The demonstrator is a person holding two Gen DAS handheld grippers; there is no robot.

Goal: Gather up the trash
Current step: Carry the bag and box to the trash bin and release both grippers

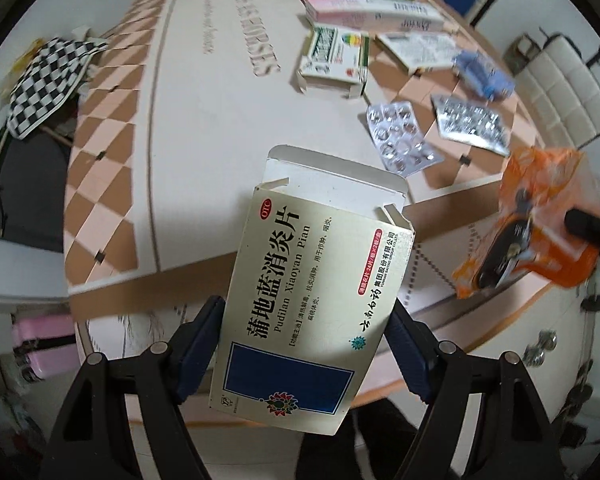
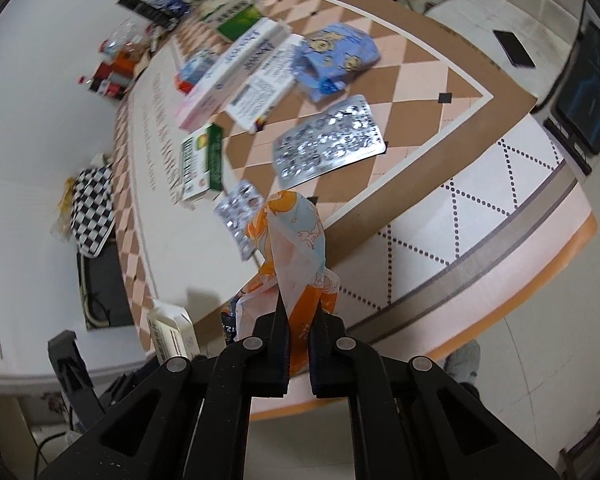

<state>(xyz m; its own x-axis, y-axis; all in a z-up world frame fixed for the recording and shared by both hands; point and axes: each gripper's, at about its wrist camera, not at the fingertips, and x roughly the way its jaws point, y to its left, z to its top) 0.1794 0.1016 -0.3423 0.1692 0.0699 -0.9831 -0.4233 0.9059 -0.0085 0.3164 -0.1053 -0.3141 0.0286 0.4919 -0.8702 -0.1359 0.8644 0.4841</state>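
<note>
My left gripper (image 1: 306,320) is shut on a cream medicine box (image 1: 312,280) with black print and a blue panel; its top flap hangs open and it is lifted above the table. The same box (image 2: 172,332) shows small at the lower left of the right wrist view. My right gripper (image 2: 300,312) is shut on an orange and white wrapper (image 2: 296,256), held above the table edge. In the left wrist view that orange wrapper (image 1: 536,220) hangs at the right, blurred, on the black fingers (image 1: 584,222).
On the patterned tablecloth (image 1: 204,120) lie two silver blister packs (image 1: 404,136) (image 2: 328,144), a green and white box (image 1: 336,60), a pink box (image 2: 228,80), a crumpled blue wrapper (image 2: 332,60) and more boxes behind. A checkered cloth (image 1: 48,84) hangs at the left.
</note>
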